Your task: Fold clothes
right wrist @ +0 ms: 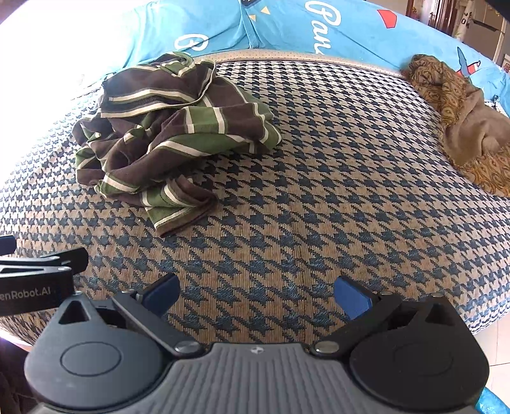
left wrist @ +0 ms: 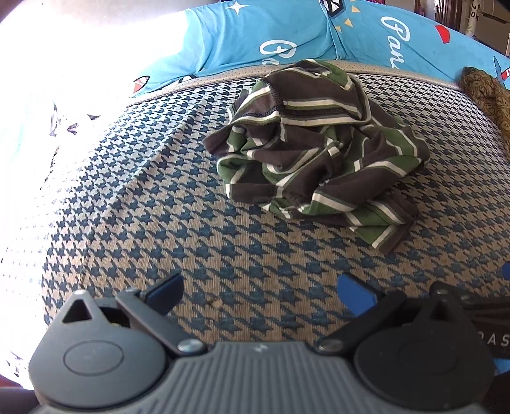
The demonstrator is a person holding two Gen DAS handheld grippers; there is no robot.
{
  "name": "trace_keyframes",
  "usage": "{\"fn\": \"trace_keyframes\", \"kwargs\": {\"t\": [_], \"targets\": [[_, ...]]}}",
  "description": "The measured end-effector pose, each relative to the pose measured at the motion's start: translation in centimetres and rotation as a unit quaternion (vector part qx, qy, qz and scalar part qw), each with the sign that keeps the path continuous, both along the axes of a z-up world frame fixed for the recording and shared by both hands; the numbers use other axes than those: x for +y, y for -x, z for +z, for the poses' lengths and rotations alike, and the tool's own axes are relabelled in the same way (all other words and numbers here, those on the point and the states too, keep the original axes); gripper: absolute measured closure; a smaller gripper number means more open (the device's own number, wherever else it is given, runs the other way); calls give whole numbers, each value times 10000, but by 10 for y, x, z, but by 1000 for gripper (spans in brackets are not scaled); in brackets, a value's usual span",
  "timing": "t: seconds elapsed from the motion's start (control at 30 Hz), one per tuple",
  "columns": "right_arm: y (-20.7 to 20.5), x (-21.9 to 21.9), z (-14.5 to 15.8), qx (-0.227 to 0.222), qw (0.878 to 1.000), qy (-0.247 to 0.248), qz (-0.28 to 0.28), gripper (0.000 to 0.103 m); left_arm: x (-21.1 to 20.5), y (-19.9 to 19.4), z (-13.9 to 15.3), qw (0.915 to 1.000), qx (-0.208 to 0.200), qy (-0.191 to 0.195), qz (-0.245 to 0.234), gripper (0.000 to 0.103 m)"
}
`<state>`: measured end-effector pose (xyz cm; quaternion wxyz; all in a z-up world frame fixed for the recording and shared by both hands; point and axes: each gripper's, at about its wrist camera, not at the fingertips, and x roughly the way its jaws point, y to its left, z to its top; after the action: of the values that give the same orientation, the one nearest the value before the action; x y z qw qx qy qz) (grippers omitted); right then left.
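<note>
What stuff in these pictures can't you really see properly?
- Striped garment: crumpled in both views, so its shape and what kind of clothing it is stay hidden in its own folds.
- Brown patterned cloth: cut off by the right edge in both views.
- Left side of the left wrist view: washed out by glare.
- White writing on the blue bedding: cut off by the top edge and the mattress.
- Left claw, right claw: open, holding nothing.

Blue-and-tan houndstooth bed (right wrist: 318,191) across the frame's middle; blue printed pillows (right wrist: 287,28) along the top; harsh glare upper left; pale floor tiles (right wrist: 500,356) lower right.
</note>
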<state>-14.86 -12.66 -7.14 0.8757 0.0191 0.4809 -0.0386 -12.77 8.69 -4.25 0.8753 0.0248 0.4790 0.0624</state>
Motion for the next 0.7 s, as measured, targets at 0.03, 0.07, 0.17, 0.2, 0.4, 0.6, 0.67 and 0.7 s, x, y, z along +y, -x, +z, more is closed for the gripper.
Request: {"fn": "trace_keyframes", "kwargs": {"t": [0.03, 0.07, 0.17, 0.2, 0.4, 0.6, 0.67, 0.7], "targets": [[-2, -1, 0, 15, 10000, -32, 12, 0, 0, -7, 0, 10000, -10, 4, -19, 0], [-4, -2, 1, 13, 10000, -56, 19, 0, -2, -13, -1, 10000, -23, -5, -51, 0], [-10, -4, 3, 1, 9999, -83, 56, 0, -5, -31, -1, 9999, -73, -37, -138, 0], [-13, -4, 3, -3, 10000, -74, 66, 0, -6, -39, -1, 9998, -105, -45, -147, 0], [-34, -14, 15, -208, 9996, -173, 119, 0, -7, -97, -2, 9995, -256, -142, -110, 0], [-57, -26, 27, -432, 9979, -449, 144, 4, -25, -152, -12, 9992, -372, -175, -30, 0], [-63, -29, 30, -532, 9965, -632, 140, 8, -36, -158, -16, 9992, -374, -103, 59, 0], [-67, -30, 32, -582, 9956, -724, 138, 13, -43, -163, -19, 9993, -376, -49, 73, 0]]}}
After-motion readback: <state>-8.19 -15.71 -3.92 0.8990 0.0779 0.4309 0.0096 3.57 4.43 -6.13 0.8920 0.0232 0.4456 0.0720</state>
